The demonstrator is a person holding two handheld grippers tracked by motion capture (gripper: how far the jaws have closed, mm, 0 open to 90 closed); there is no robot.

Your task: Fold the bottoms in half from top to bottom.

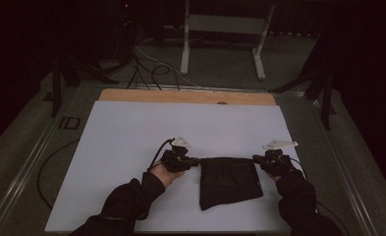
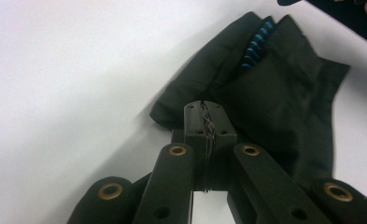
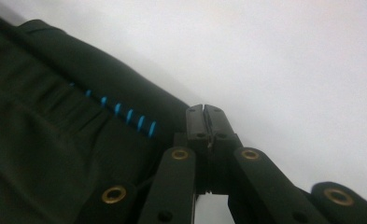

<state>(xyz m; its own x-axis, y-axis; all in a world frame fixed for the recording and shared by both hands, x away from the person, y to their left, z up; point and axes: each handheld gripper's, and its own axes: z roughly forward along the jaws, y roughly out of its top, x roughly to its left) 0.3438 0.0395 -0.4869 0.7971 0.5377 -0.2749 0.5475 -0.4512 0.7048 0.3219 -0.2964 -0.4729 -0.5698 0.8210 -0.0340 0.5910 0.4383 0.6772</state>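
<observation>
So the dark cloth (image 1: 228, 181) is lying folded on the white counter (image 1: 126, 142), near the front edge, between both hands. Left gripper (image 1: 196, 161) has its fingers clamped on the cloth's top left corner, and the right gripper (image 1: 255, 158) is pinched tight at the top right corner.

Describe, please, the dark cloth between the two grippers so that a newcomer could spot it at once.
On the white board covering the table, look near its front edge, between the left gripper and right gripper. The folded black garment lies there, the board's one dark patch, marked by a short row of blue stitches.
</observation>
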